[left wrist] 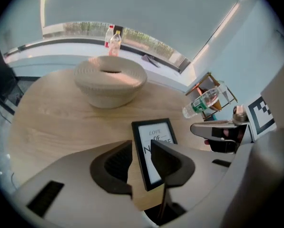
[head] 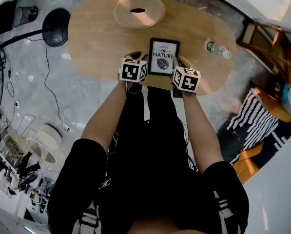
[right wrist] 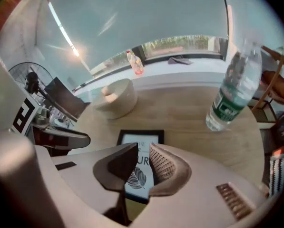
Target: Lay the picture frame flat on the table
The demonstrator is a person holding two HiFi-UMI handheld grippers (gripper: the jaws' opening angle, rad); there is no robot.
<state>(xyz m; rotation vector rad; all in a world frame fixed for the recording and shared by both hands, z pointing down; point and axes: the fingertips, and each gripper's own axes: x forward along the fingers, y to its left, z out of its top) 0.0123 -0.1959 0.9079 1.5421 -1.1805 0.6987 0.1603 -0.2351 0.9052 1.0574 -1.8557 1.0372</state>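
A black picture frame [head: 164,56] with a white leaf print lies flat, face up, near the front edge of the oval wooden table [head: 96,38]. My left gripper [head: 134,57] hovers at the frame's left side and my right gripper [head: 183,63] at its right side. In the left gripper view the jaws [left wrist: 142,160] stand apart above the frame [left wrist: 151,132], whose left edge shows in the gap. In the right gripper view the jaws [right wrist: 142,158] also stand apart, with the frame [right wrist: 138,137] below them. Neither pair of pads presses on it.
A woven bowl [head: 139,10] sits at the table's far side. A plastic water bottle [head: 217,48] lies to the right of the frame. A lamp base [head: 56,27] stands on the floor at the left; a wooden chair [head: 267,38] and striped fabric [head: 257,121] are at the right.
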